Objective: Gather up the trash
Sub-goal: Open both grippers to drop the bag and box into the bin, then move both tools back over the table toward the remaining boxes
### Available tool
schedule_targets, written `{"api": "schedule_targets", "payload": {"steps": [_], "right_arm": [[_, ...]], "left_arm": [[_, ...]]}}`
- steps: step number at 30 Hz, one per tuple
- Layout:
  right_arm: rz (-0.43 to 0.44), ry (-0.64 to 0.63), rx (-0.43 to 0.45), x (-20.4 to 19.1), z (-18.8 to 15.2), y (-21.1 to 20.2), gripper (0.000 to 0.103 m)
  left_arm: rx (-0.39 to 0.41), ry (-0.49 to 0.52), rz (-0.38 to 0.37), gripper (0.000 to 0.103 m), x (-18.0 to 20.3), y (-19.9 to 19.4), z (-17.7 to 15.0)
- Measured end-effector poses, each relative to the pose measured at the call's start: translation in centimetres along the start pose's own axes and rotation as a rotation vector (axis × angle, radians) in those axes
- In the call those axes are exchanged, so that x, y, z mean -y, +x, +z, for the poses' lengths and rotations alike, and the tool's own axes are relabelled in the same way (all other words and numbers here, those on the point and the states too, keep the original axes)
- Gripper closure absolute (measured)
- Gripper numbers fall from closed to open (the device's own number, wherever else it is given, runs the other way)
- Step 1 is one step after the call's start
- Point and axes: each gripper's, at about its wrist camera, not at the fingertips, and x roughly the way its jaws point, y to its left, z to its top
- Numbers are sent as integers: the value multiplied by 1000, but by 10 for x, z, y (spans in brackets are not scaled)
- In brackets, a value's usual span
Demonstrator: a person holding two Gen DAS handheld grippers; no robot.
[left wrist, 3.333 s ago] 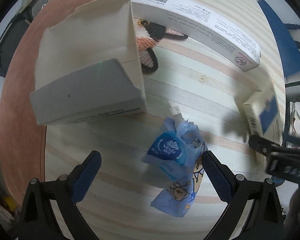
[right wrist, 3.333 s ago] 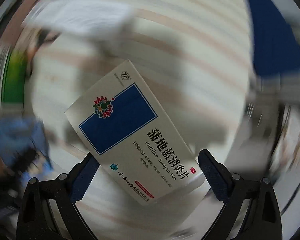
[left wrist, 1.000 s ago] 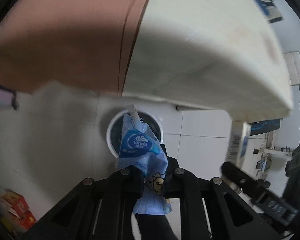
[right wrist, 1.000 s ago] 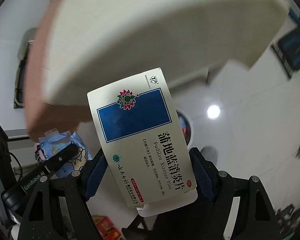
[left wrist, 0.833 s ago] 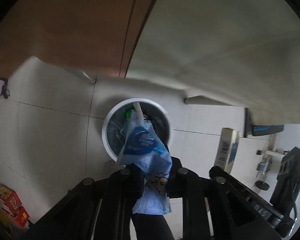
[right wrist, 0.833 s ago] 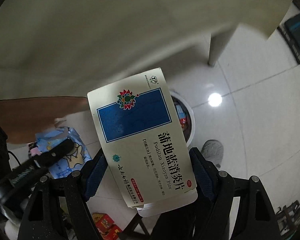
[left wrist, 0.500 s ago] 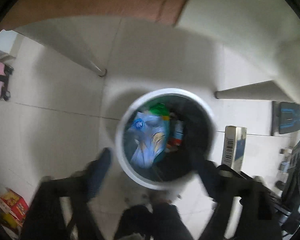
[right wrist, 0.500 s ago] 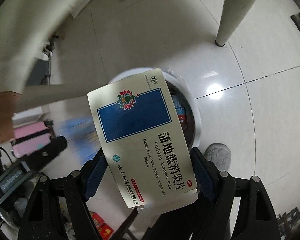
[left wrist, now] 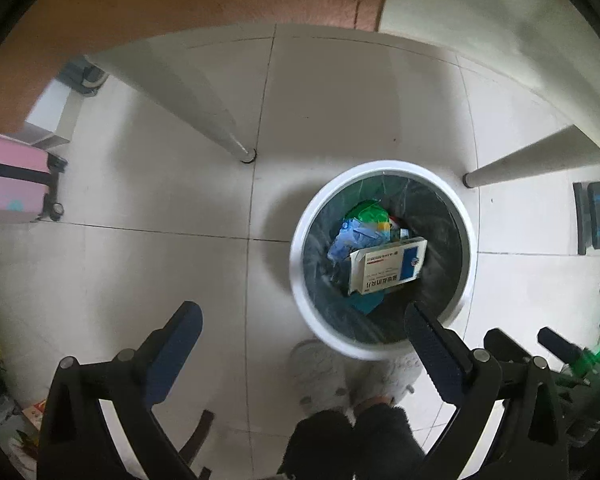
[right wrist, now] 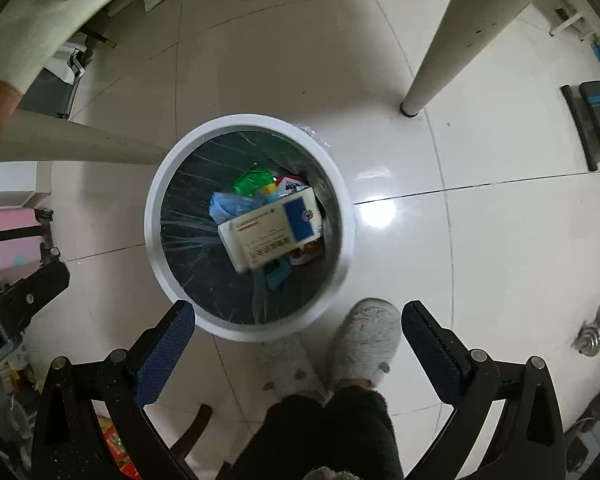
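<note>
Both pieces of trash have left the tools since a second ago. In the left wrist view the left tool (left wrist: 300, 340), which pinched the blue tissue wrapper (left wrist: 350, 236), is opening wide with nothing between its jaws; the wrapper lies in the white bin (left wrist: 300, 264) at right of centre. The medicine box (right wrist: 270, 232), gripped by the right tool (right wrist: 298, 330) before, now rests tilted on top of the wrapper inside the bin, beside a green bag (right wrist: 254, 179); that tool is opening too and carries nothing. A pink suitcase (left wrist: 10, 184) stands at the left edge, bench legs (left wrist: 216, 120) slant above the bin, and grey slippers (right wrist: 366, 340) stand just below its rim.
</note>
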Motion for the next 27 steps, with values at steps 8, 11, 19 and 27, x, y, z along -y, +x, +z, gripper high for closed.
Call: {"api": "schedule_targets", "payload": {"steps": [8, 11, 19, 27], "right_arm": [[-37, -11, 17, 8, -18, -56, 0], [-49, -11, 36, 9, -24, -86, 0], [-45, -2, 90, 8, -45, -189, 0], [-22, -21, 139, -3, -71, -309, 0]], "left_arm": [[26, 14, 29, 0, 0, -49, -29], [29, 19, 36, 0, 1, -69, -34], [48, 24, 27, 0, 3, -154, -60], [80, 26, 1, 0, 2, -244, -80]]}}
